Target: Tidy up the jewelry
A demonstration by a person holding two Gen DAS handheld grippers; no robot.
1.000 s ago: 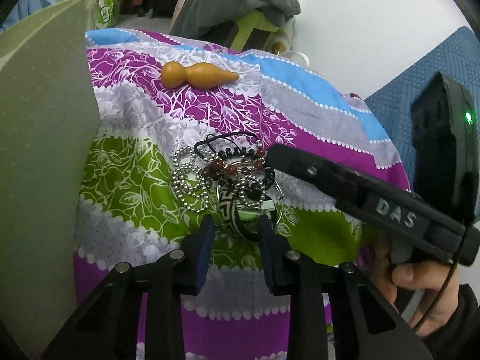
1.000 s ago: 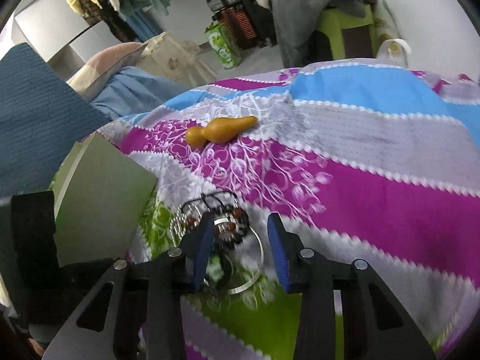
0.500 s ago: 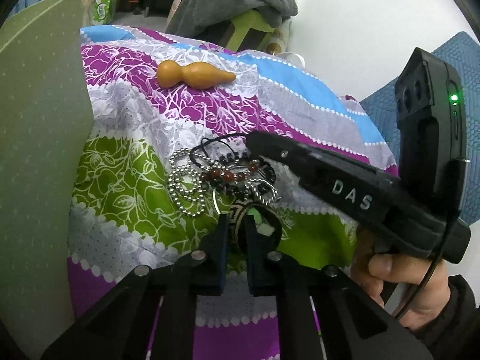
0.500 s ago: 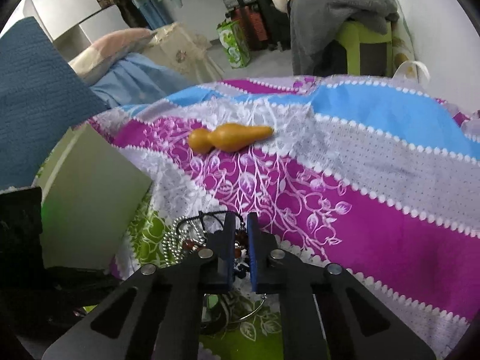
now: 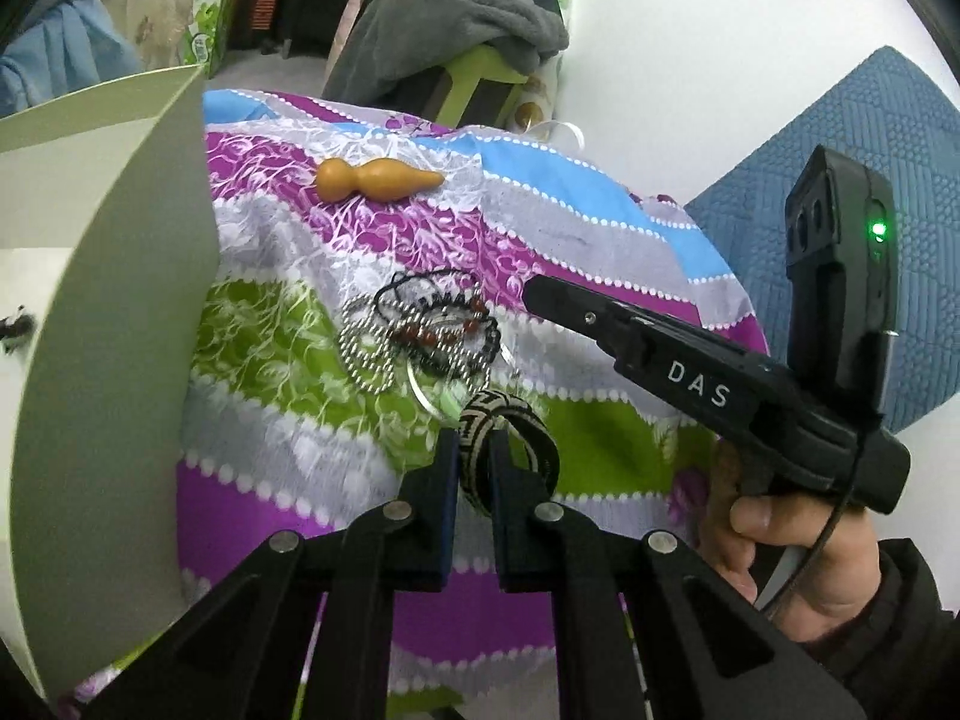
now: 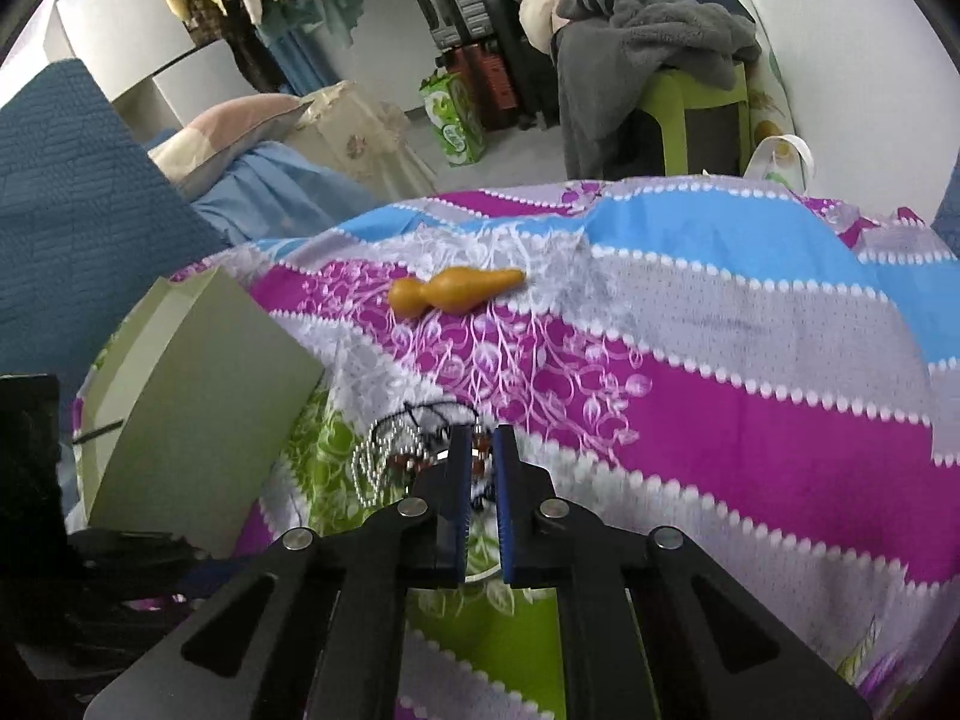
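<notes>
Both grippers have closed since a second ago and risen slightly. Left gripper [image 5: 474,462] has just pinched its fingers on the patterned bangle [image 5: 510,420], which now stands on edge, tilted up off the bedspread [image 5: 600,300], at 6 o'clock from the jewelry pile [image 5: 420,336]. Right gripper [image 6: 480,468] has its fingers nearly together; dark beads [image 6: 477,465] show in the narrow gap, but whether they are gripped I cannot tell. In the left view its body reaches in from 3 o'clock, held by a hand [image 5: 780,546]. The pile of bead chain, dark cord and red beads lies on the green stripe. A gourd [image 6: 456,294] lies at 12 o'clock from the pile, well apart. A green box [image 6: 192,396] stands at 9 o'clock.
</notes>
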